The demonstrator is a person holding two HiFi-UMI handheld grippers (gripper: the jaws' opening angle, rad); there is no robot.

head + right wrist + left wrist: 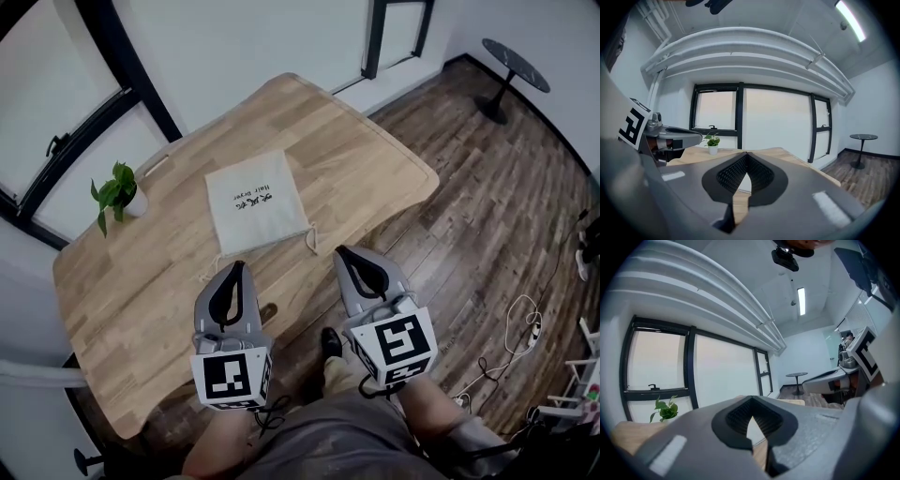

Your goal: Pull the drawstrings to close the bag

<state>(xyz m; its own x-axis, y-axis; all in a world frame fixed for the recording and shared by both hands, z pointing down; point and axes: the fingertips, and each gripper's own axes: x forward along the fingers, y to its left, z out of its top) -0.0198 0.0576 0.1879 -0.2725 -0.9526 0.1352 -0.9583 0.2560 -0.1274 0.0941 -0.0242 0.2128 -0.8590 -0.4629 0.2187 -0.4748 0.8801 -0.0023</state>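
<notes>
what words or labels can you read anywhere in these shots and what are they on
"Hair Dryer": printed on the bag on the table, small and turned away from the head view, so this reading is tentative.
Second line of print beside it on the bag: too small to read.
Cube on the left gripper and cube on the right gripper: black and white square patterns only, no words.
No other text shows.
</notes>
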